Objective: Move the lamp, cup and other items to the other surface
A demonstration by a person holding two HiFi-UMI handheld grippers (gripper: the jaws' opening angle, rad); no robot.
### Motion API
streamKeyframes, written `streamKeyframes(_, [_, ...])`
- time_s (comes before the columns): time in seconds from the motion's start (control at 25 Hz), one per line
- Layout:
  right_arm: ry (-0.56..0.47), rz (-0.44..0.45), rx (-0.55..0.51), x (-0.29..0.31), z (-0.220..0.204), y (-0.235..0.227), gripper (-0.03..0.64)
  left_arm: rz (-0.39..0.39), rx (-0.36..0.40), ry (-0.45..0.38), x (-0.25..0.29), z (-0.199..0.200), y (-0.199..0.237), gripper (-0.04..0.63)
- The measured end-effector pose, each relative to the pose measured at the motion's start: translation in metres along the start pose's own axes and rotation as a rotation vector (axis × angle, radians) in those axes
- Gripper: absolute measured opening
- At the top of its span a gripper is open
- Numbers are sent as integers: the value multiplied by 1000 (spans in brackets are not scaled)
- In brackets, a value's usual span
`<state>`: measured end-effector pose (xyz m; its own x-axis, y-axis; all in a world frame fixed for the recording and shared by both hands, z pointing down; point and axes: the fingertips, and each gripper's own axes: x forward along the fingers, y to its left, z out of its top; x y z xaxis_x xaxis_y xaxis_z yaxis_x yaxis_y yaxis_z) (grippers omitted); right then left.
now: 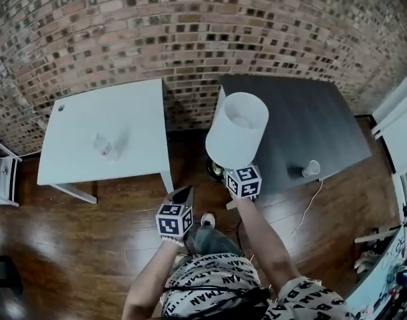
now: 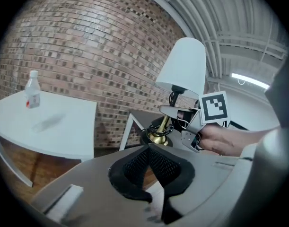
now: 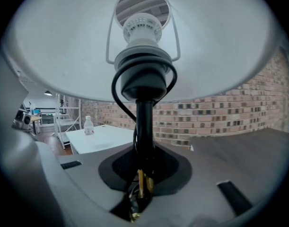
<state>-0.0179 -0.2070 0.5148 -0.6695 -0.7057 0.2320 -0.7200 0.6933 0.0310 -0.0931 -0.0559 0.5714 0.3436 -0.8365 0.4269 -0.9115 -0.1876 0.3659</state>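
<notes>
A white table (image 1: 133, 109) stands ahead and to the left of my left fingers. A dark table (image 1: 310, 105) stands ahead and to the right of my right fingers, with bare wood floor between the two.

The lamp (image 1: 238, 129) is in the air over that gap. My right gripper (image 3: 140, 171) is pinching its thin stem, so the shade hangs just above those fingers and the brass base just below them. My left gripper (image 2: 151, 162) is beside and below the right one. Its fingers are pressed together with nothing in them.

A bottle (image 1: 103, 147) lies on the white table, well ahead of my left fingers. The cup (image 1: 312, 168) stands on the dark table, off to the right of my right fingers.

I judge that I am mid-carry with the lamp, taking it to the white table. The next move calls for keeping the stem upright, lowering the base flat onto a bare part clear of the bottle, then letting go. The cup is not yet moved.
</notes>
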Motion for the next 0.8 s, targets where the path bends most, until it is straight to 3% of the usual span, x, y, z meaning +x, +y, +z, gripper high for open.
streamKeyframes(0.48, [-1, -306, 79, -94, -34, -195, 60, -254, 149, 90, 118, 6, -130, 0])
streamKeyframes(0.8, [1, -439, 118, -117, -66, -301, 60, -336, 218, 135, 195, 14, -176, 0])
